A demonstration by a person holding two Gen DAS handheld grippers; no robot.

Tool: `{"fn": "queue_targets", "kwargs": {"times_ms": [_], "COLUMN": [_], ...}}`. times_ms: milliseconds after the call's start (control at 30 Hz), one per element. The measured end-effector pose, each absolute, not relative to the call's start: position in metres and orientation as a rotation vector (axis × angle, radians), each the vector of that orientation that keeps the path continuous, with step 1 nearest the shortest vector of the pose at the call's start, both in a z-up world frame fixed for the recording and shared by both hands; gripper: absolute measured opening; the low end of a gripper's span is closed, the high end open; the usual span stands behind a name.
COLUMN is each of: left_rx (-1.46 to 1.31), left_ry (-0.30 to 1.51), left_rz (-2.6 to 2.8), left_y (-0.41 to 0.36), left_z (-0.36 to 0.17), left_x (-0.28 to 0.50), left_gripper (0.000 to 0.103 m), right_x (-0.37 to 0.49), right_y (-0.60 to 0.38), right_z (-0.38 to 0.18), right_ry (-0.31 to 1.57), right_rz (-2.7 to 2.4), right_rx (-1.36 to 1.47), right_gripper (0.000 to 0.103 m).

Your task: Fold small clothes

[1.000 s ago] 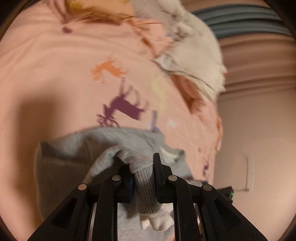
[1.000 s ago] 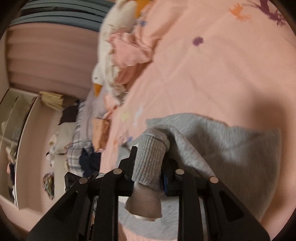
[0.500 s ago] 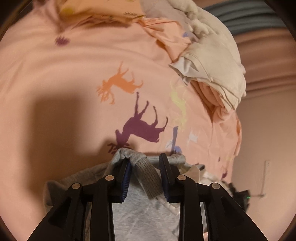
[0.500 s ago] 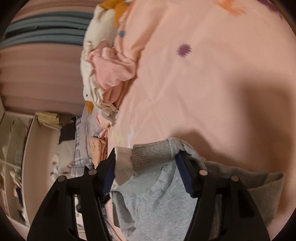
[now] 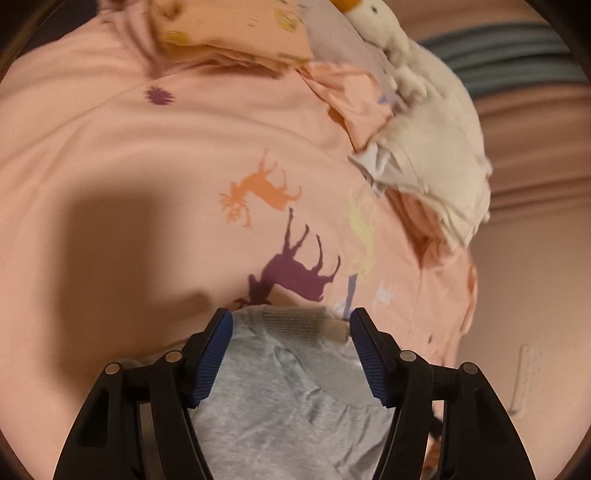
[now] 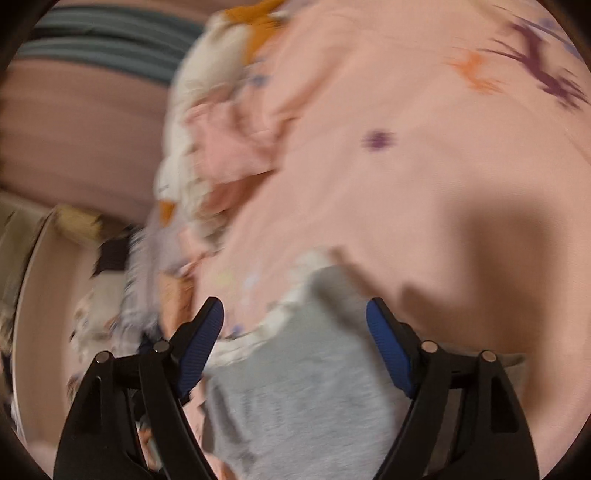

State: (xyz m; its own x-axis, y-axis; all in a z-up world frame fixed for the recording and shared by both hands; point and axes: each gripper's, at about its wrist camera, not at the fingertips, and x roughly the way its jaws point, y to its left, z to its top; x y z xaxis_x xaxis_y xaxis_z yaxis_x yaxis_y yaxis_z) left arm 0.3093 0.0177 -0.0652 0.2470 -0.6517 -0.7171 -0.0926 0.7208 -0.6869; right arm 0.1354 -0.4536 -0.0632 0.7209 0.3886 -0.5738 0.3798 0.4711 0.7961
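Observation:
A small grey garment (image 5: 291, 398) lies flat on a pink bedspread (image 5: 147, 147) printed with moose shapes. Its ribbed edge (image 5: 291, 321) lies between my left gripper's fingertips. My left gripper (image 5: 291, 325) is open, its blue pads apart on either side of the cloth. In the right wrist view the grey garment (image 6: 303, 387) shows blurred, with a white frilled edge (image 6: 273, 321) on its left. My right gripper (image 6: 295, 317) is open just above it and holds nothing.
A heap of unfolded clothes, cream and pink, (image 5: 424, 147) lies at the far right of the bed, with an orange patterned pillow (image 5: 229, 33) behind. The same heap (image 6: 207, 147) appears left in the right wrist view, beside the bed's edge and floor clutter (image 6: 92, 314).
Both grippers were shut on the grey garment's ribbed cuffs one second ago. They laid the cloth down on the bed, opened and let go. The right view is now blurred by motion.

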Motion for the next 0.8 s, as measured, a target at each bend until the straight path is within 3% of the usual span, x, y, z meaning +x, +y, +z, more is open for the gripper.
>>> {"fn": "queue_targets", "kwargs": {"times_ms": [333,433,600,800], "left_rx": [-0.326,-0.197,-0.019,0.143], "left_ry": [1.118,1.068,1.009,1.023], "left_rz": [-0.447,-0.495,-0.588,-0.592], "left_y": [0.016,-0.001,-0.036,-0.046], "left_z": [-0.021,-0.016,-0.025,-0.057], "left_x": [0.266,0.24,0.191,0.149], "left_gripper": [0.064,0.064,0.064,0.064], "right_x": [0.1,0.089,0.064,0.044], "right_y": [-0.458,-0.432,-0.381,-0.347], "right_z": [-0.032,-0.014,-0.011,-0.051], "right_ry": [0.658,0.654,0.726,0.857], "right_rz": [-0.112,-0.051,0.0,0.003], "right_rx": [0.934,0.749,0.386,0.13], "right_gripper": [0.077,0.071,0.048,0.041]}}
